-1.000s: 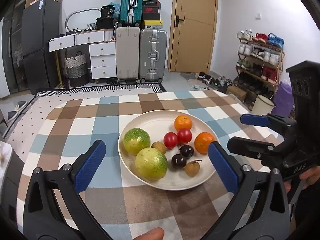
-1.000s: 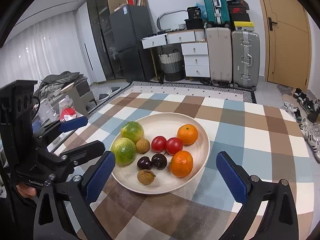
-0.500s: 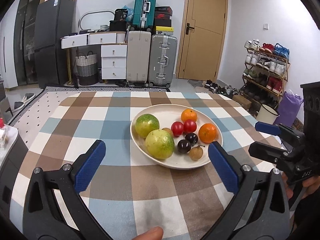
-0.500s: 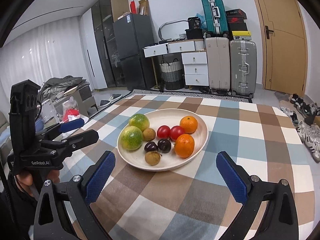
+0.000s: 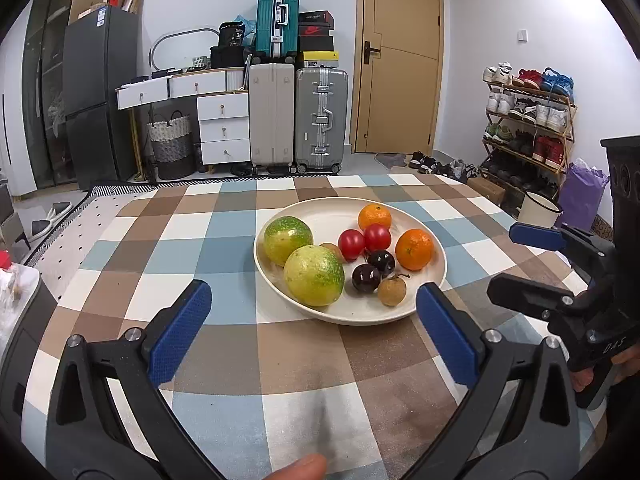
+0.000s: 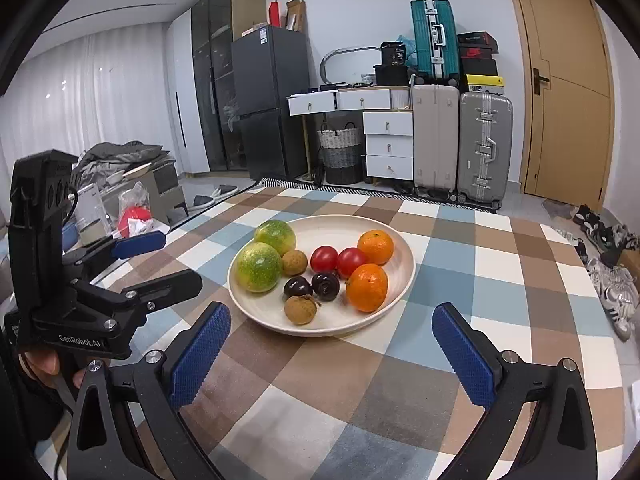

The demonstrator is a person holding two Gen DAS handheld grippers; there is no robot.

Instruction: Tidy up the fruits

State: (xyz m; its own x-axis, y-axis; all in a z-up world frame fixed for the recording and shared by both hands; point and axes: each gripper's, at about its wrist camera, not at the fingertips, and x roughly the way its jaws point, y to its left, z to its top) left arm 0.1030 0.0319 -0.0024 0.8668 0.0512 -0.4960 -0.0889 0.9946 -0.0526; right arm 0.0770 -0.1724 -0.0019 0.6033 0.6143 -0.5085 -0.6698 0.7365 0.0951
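A cream plate (image 5: 420, 236) (image 6: 400, 276) on the checked tablecloth holds two green-yellow round fruits (image 5: 314, 275) (image 6: 259, 267), two oranges (image 5: 414, 249) (image 6: 367, 287), two red tomatoes (image 5: 351, 244) (image 6: 324, 258), two dark cherries (image 5: 366, 278) (image 6: 297, 287) and two brown longans (image 5: 391, 290) (image 6: 300, 309). My left gripper (image 5: 312, 328) hangs open short of the plate's near rim, nothing between its blue pads. My right gripper (image 6: 332, 348) is open too, likewise back from the plate. Each gripper shows in the other's view, the right one (image 5: 532, 260) and the left one (image 6: 160, 258), both open.
The table (image 5: 224, 360) (image 6: 500, 280) carries a blue, brown and white checked cloth. Beyond it stand suitcases (image 5: 320, 118), white drawers (image 5: 222, 128), a dark fridge (image 5: 96, 100), a wooden door (image 5: 400, 56) and a shoe rack (image 5: 528, 120). A chair with clutter (image 6: 132, 200) sits left.
Both grippers have drawn back and levelled, so the plate sits farther off and more of the cloth and room shows. Neither has closed or touched a fruit.
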